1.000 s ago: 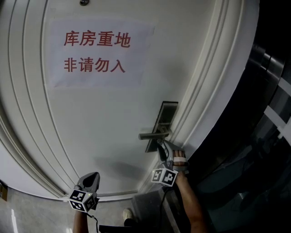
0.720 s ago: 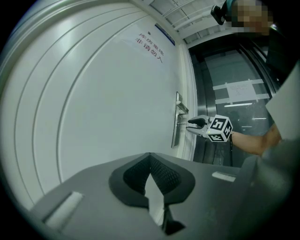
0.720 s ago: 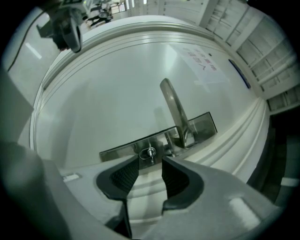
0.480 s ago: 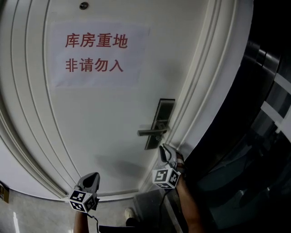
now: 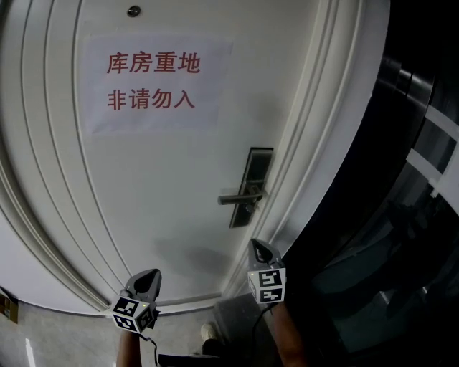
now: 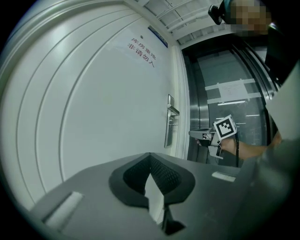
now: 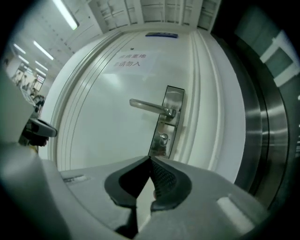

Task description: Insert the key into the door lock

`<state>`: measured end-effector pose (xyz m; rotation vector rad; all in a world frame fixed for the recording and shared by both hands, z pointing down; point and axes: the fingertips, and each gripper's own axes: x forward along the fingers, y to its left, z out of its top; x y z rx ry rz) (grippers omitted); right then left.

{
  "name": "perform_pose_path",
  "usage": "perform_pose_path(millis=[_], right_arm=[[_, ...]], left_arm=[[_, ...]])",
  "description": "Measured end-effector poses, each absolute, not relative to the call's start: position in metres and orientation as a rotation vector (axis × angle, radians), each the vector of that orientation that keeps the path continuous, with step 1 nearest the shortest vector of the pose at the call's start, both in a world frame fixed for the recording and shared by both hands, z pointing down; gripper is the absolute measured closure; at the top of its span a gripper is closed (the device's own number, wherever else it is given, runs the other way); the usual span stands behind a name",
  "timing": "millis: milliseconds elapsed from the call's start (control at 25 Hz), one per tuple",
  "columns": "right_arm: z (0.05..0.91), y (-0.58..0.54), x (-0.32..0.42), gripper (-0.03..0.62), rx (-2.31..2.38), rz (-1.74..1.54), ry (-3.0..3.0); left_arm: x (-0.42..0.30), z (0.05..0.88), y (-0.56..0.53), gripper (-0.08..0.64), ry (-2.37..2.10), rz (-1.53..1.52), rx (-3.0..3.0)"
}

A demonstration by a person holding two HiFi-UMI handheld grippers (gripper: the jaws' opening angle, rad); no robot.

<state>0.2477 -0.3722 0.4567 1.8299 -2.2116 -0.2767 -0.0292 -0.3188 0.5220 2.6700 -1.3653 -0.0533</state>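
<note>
**Both grippers closed and empty, short of the lock**

The right gripper (image 5: 257, 248) points level at the white panelled door (image 5: 165, 186). Its jaws are pressed together with nothing between them. Straight ahead of its tips and a little above them is the tall dark metal lock plate (image 7: 168, 119). The round silver lock cylinder (image 7: 162, 138) is low on that plate. Whether a key is in the cylinder is too small to tell. The silver lever handle (image 7: 149, 107) juts left from the plate, above the cylinder. Nothing stands between the gripper's tips and the lock, and the gripper is clear of both plate and handle.

Just right of the right gripper run the white moulded door frame (image 5: 315, 143) and, beyond it, a dark brushed-steel panel (image 7: 267, 117).

The left gripper (image 5: 147, 278) is well off to the right gripper's left, lower against the door. Its jaws are also closed on nothing and it faces bare door panel.

High above both grippers a white paper sheet with red characters (image 5: 154, 82) is stuck to the door, with a small dark round fitting (image 5: 133, 11) above it. Below and between the grippers a pale shoe (image 5: 209, 331) shows on the floor.
</note>
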Motion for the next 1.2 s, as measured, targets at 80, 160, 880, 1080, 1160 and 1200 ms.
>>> perform_pose_path(millis=[80,160,880,1080,1160,1200], right_arm=[[0.46,-0.361,0.244,0.591,1.849,-0.214,-2.254],[0.461,-0.35,0.242,0.591,1.871,-0.176,-2.277],[0.438,-0.252,0.247,0.591,2.034,-0.077,-2.442],[0.45,-0.234,0.251,0.591,2.043,-0.051,-2.444],[0.456,-0.227,0.25,0.591,2.034,-0.054,-2.436],[0.459,-0.223,0.249,0.591,2.023,-0.064,-2.426]], left_arm=[[-0.027,0.521,-0.315,0.557,-1.343,-0.046,2.685],[-0.026,0.52,-0.311,0.557,-1.323,-0.038,2.699],[-0.014,0.494,-0.275,0.557,-1.261,-0.078,2.794],[-0.009,0.493,-0.264,0.557,-1.262,-0.077,2.799],[-0.007,0.492,-0.26,0.557,-1.26,-0.076,2.8],[-0.006,0.491,-0.258,0.557,-1.259,-0.075,2.801]])
